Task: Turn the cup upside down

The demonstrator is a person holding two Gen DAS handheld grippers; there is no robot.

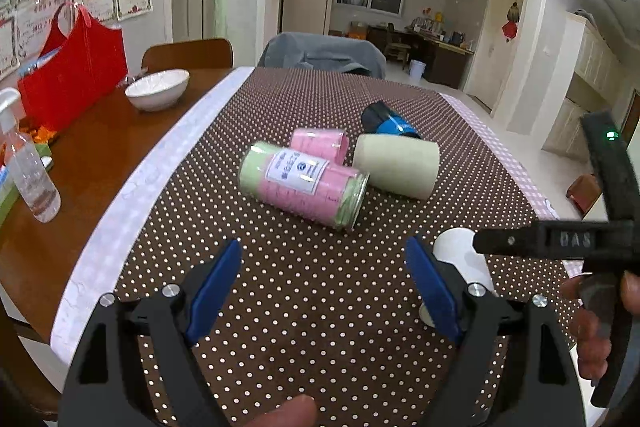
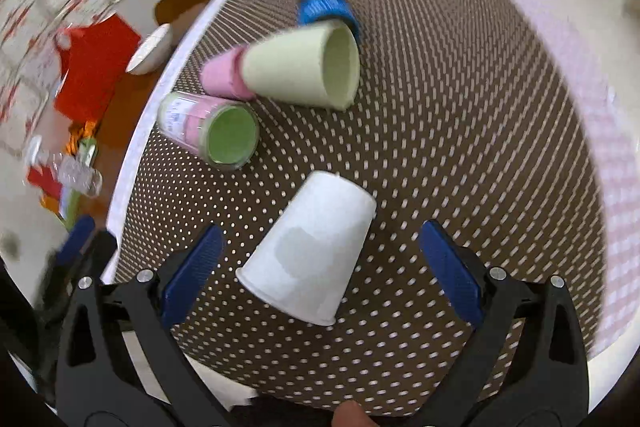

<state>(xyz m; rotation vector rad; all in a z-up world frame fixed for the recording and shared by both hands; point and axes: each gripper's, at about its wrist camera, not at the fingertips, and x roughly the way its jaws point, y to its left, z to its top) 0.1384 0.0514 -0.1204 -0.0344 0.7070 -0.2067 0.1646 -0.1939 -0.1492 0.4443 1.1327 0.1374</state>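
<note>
Cup: a plain white paper cup (image 2: 310,251), lower centre of the right wrist view. It appears to stand mouth-down on the brown, white-dotted tablecloth (image 2: 460,131), narrow base uppermost, so I judge it already upside down. In the left wrist view only a white sliver (image 1: 456,253) shows at lower right, behind that gripper's right finger.

Handling: judged very light, thin-walled and easy to crush or dent. A faint greyish patch on its side may be a damp spot or a shadow; I cannot tell which. Its smooth, tapered wall could slip upward out of a pinch.

Where to hold: across the mid-wall, from opposite sides, with gentle pressure. The rolled rim is the stiffer part, but it sits against the cloth.

Right gripper (image 2: 320,275): jaws spread wide with the cup between the blue pads, touching neither, as far as I can see.

Left gripper (image 1: 324,291): jaws spread wide over bare cloth, nothing between them.

Counts: one white paper cup; one pale green paper cup (image 2: 304,71) lying on its side, mouth toward the camera; one pink cup (image 2: 222,77) lying behind it; one clear tube of stacked pink and green cups (image 2: 212,129); one blue object (image 2: 324,5), too blurred to name; one white bowl (image 1: 158,89) on the bare wooden table (image 1: 100,147), upper left; one red bag (image 1: 76,71); one clear spray bottle (image 1: 28,167).
</note>
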